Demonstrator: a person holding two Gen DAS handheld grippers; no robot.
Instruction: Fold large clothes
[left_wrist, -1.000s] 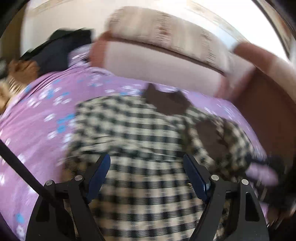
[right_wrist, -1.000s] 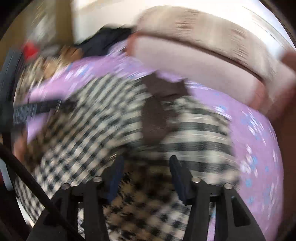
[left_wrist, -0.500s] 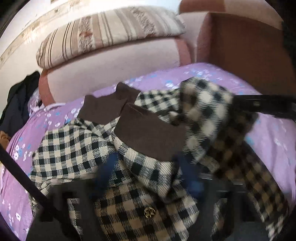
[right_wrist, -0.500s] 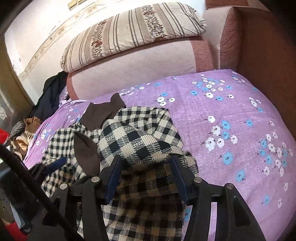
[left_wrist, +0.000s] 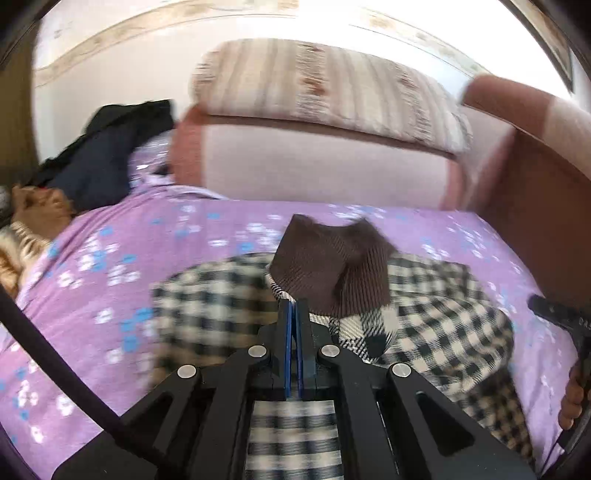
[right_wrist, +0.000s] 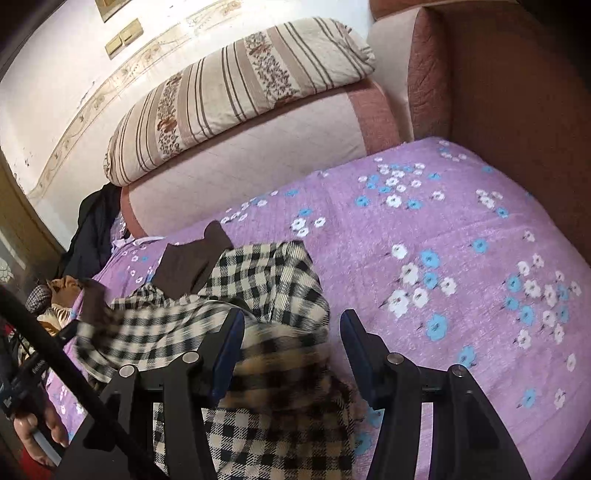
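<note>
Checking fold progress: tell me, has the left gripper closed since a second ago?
Yes. The left gripper was wide open; now its jaws are shut on the checked coat.

Domestic interior, living room or bedroom: a pink-and-russet upholstered sofa bed (right_wrist: 258, 147) spread with a purple floral sheet (right_wrist: 461, 258), a striped, flower-banded pillow (right_wrist: 236, 88) lying along its backrest. A white wall with an ornamental border strip (right_wrist: 92, 107) and beige wall switches (right_wrist: 123, 37); dark garments (left_wrist: 107, 151) and tan-striped fabrics (left_wrist: 22, 236) heaped at the sofa's far end. A checked coat with brown collar (right_wrist: 229, 295) lies crumpled on the sheet, the ordinary laundry of a lived-in home.
</note>
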